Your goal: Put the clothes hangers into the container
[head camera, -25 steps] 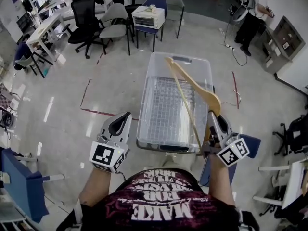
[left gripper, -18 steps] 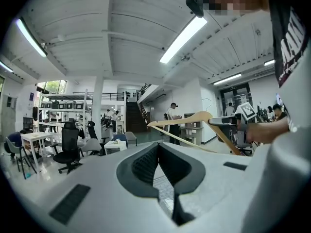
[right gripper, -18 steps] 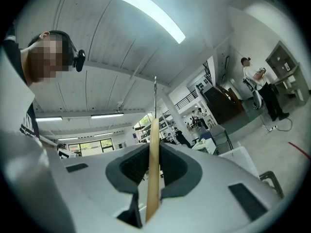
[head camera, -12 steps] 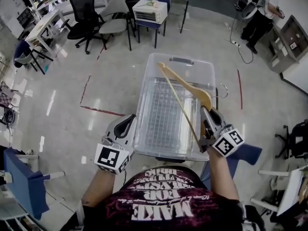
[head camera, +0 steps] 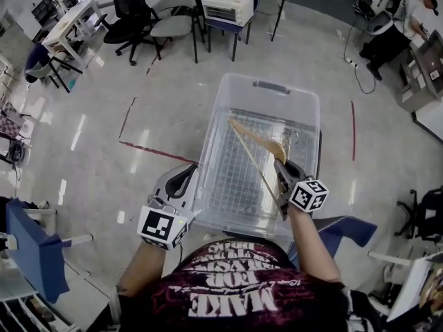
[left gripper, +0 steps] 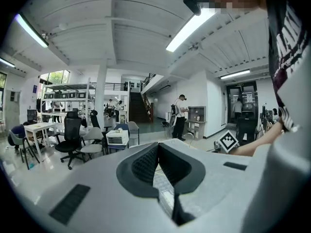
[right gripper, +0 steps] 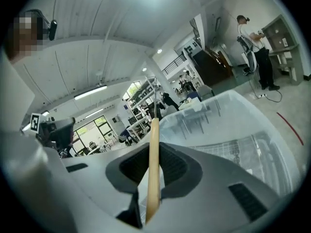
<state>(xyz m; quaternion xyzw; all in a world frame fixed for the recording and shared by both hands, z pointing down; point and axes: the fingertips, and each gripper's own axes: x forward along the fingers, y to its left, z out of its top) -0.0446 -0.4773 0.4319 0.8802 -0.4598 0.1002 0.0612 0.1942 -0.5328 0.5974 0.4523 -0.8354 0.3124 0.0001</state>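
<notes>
Clamping the wooden hanger [right gripper: 153, 154] by its shoulder, the right gripper's [head camera: 280, 170] jaws held it inside the outline of the clear container [head camera: 270, 86], low over its bottom, lower bar slanting toward the person. The left gripper [head camera: 184, 178], jaws together on nothing, sat just beside the container's near left corner.

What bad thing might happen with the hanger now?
The right gripper pinches only one thin wooden arm of the hanger, so the long hanger might twist or slip out early. Its metal hook sticks out and may snag on the wall of the bin when it is let go.
</notes>
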